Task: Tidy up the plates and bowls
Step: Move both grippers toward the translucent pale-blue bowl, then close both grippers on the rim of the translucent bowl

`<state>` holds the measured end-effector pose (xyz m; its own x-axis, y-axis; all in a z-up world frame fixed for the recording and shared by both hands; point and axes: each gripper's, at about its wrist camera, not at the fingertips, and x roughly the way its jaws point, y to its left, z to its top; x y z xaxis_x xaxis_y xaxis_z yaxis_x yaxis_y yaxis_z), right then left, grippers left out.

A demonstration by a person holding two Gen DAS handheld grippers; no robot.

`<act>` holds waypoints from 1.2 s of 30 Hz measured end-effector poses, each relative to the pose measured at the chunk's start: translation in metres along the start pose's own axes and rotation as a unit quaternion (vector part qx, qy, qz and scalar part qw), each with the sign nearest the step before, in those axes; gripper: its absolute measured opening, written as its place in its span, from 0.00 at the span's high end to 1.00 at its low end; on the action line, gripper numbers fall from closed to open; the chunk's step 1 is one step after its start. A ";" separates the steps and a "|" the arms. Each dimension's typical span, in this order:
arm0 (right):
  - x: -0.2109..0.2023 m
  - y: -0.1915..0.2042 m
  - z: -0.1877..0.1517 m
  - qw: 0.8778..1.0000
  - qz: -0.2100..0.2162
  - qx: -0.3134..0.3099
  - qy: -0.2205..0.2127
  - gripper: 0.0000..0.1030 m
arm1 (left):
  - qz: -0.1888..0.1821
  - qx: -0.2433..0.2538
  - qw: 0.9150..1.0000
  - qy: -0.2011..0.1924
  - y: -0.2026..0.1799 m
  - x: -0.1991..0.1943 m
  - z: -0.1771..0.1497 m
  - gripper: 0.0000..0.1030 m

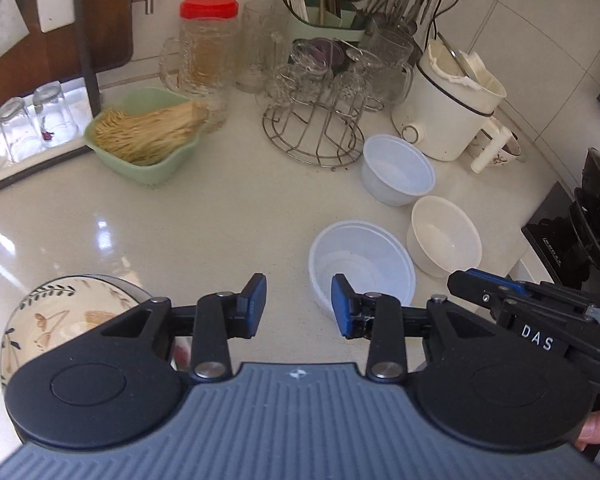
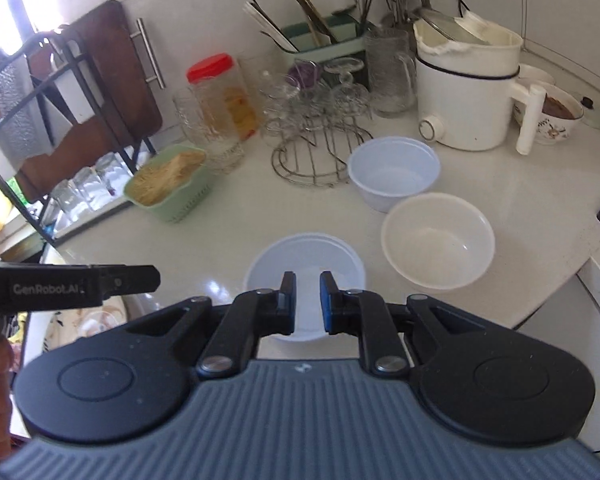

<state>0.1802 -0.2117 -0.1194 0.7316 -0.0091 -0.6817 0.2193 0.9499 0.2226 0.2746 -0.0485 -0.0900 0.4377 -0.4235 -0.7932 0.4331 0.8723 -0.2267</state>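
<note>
Three empty white bowls stand on the white counter: a shallow plastic one nearest, a cream one to its right, a deeper plastic one behind. A floral plate lies at the near left, partly under my left gripper, which is open and empty above the counter. My right gripper is open a little, empty, above the near rim of the shallow bowl. Its body shows in the left wrist view.
A green basket of noodles sits at the left. A wire rack with glass mugs, a red-lidded jar, a utensil holder and a white electric pot line the back. A stove is at the right.
</note>
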 end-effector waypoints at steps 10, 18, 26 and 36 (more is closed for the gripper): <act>0.028 -0.023 0.002 0.999 0.026 -0.011 0.018 0.84 | -0.003 0.021 0.999 0.029 -0.018 0.049 0.008 0.45; 0.047 -0.034 0.008 0.999 0.035 -0.002 0.036 0.69 | 0.007 0.032 0.998 0.061 -0.020 0.083 0.012 0.45; 0.068 -0.040 0.004 0.998 0.034 -0.012 0.055 0.69 | -0.001 0.003 0.996 0.086 -0.012 0.106 0.016 0.48; 0.094 -0.045 0.007 0.997 0.025 -0.011 0.075 0.72 | 0.016 0.012 0.995 0.097 -0.024 0.125 0.023 0.69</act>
<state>0.2432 -0.2574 -0.1885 0.6360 0.0844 -0.7671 0.1685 0.9548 0.2448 0.3373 -0.1278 -0.1701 0.2923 -0.3392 -0.8942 0.4422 0.8770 -0.1881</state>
